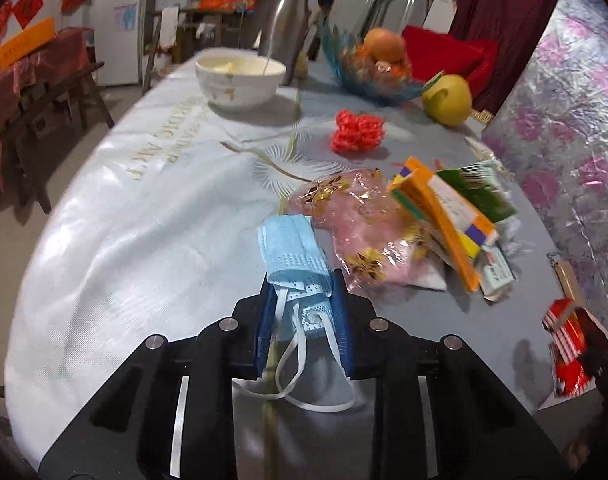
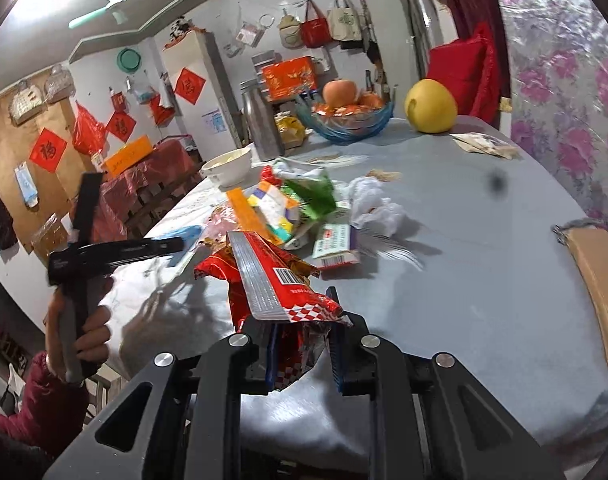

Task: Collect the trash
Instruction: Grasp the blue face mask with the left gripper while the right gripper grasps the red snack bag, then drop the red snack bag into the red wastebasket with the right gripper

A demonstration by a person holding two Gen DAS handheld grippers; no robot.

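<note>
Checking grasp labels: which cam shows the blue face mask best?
Left wrist. The blue face mask sits centred and sharp between the left gripper fingers, ear loops dangling. The right wrist view shows only a blurred blue sliver beyond the left gripper, seen from the side.

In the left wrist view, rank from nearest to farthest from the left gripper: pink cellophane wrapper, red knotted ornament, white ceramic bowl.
1. Pink cellophane wrapper, just ahead-right of the left gripper.
2. Red knotted ornament, mid-table.
3. White ceramic bowl, far end, left.
</note>
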